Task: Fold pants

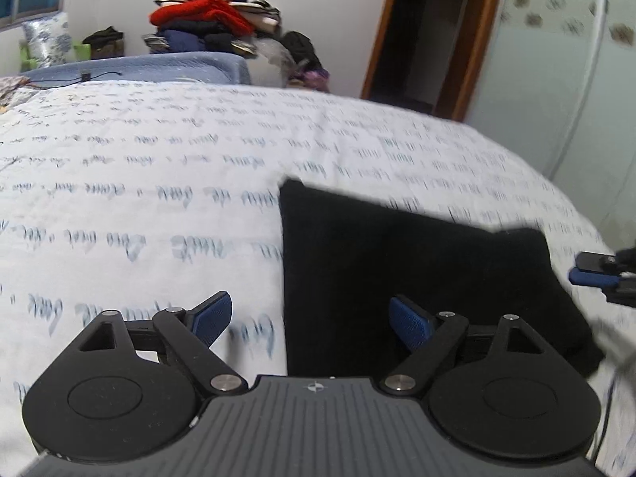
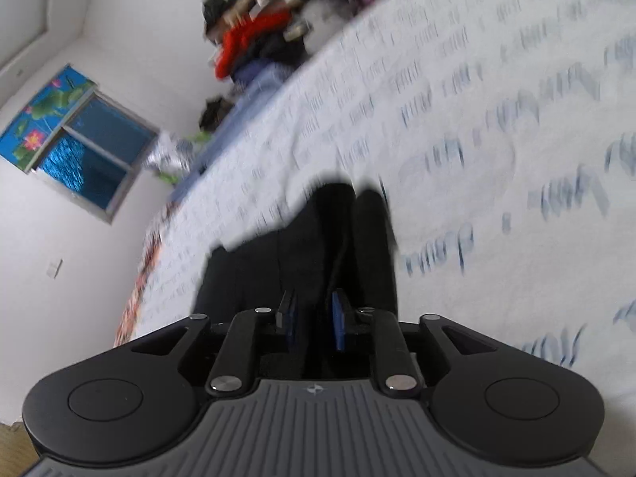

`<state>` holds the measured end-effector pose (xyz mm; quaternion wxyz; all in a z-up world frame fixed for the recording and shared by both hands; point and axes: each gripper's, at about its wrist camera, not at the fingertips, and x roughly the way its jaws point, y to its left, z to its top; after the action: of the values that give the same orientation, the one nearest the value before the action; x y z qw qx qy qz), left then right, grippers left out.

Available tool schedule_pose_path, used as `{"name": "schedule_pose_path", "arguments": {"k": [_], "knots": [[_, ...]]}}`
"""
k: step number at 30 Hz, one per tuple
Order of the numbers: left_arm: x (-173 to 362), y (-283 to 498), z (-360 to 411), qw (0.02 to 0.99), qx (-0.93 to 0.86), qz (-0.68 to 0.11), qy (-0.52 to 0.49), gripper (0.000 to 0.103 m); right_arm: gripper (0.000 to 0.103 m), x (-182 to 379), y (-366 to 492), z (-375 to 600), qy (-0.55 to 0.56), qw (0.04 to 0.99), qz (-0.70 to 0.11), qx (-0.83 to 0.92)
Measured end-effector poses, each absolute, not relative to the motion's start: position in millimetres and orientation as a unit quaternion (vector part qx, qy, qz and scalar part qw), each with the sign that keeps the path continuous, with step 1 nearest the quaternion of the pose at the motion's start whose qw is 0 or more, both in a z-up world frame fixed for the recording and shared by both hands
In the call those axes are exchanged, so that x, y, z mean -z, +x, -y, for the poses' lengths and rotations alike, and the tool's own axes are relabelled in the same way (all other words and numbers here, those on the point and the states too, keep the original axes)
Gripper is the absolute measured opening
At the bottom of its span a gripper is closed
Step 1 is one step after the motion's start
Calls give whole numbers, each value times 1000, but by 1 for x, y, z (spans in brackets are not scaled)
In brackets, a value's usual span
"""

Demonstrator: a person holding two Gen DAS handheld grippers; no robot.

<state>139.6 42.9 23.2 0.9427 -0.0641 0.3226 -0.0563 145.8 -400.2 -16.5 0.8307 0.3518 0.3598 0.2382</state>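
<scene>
The black pants (image 1: pixel 417 262) lie folded into a compact rectangle on the bed's white script-printed sheet (image 1: pixel 159 159). My left gripper (image 1: pixel 310 306) hovers over their near left edge, jaws wide open and empty: one pad is over the sheet, the other over the fabric. My right gripper (image 1: pixel 576 269) shows at the pants' right edge, just off the cloth. In the right wrist view, that gripper (image 2: pixel 313 298) has its pads a narrow gap apart. The pants (image 2: pixel 338 238) lie right ahead of them, and I see no fabric pinched.
A tall pile of clothes (image 1: pixel 210 16) with a red garment stands past the far side of the bed, beside a blue blanket (image 1: pixel 159 65). A dark doorway (image 1: pixel 417 31) and a pale wardrobe (image 1: pixel 556 59) are at the right. A window (image 2: pixel 91 151) is in the wall.
</scene>
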Motion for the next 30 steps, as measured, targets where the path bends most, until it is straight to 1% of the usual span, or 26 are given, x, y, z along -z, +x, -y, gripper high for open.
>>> {"name": "schedule_pose_path", "arguments": {"k": [2, 7, 9, 12, 13, 15, 17, 18, 20, 22, 24, 27, 29, 30], "knots": [[-31, 157, -45, 944, 51, -319, -73, 88, 29, 5, 160, 399, 352, 835, -347, -242], [-30, 209, -46, 941, 63, -321, -84, 89, 37, 5, 192, 390, 347, 836, -358, -230], [-22, 226, -48, 939, 57, -328, -91, 87, 37, 12, 208, 380, 348, 832, -372, -220], [-14, 234, -47, 937, 73, -329, -91, 88, 36, 24, 228, 363, 326, 831, -400, -206], [-11, 234, -45, 936, 80, -330, -89, 88, 29, 27, 231, 357, 319, 829, -408, -209], [-7, 231, -44, 935, 98, -330, -82, 89, 10, 31, 232, 346, 298, 829, -422, -212], [-4, 229, -45, 932, 118, -332, -83, 92, 7, 25, 227, 341, 280, 835, -421, -220], [-2, 230, -47, 930, 129, -333, -87, 97, 7, 20, 223, 342, 275, 839, -415, -220], [8, 238, -48, 921, 142, -349, -97, 103, 6, 17, 216, 346, 258, 851, -406, -209], [13, 237, -44, 926, 151, -337, -83, 103, 4, 40, 218, 347, 271, 845, -412, -207], [14, 235, -53, 925, 162, -326, -112, 102, 5, 47, 223, 353, 296, 841, -400, -212], [21, 233, -85, 910, 188, -301, -216, 102, 15, 40, 223, 362, 324, 832, -397, -211], [24, 235, -94, 900, 199, -296, -249, 103, 18, 25, 220, 366, 344, 837, -386, -180], [23, 235, -93, 900, 200, -296, -250, 103, 22, 14, 218, 362, 339, 848, -373, -164]]}}
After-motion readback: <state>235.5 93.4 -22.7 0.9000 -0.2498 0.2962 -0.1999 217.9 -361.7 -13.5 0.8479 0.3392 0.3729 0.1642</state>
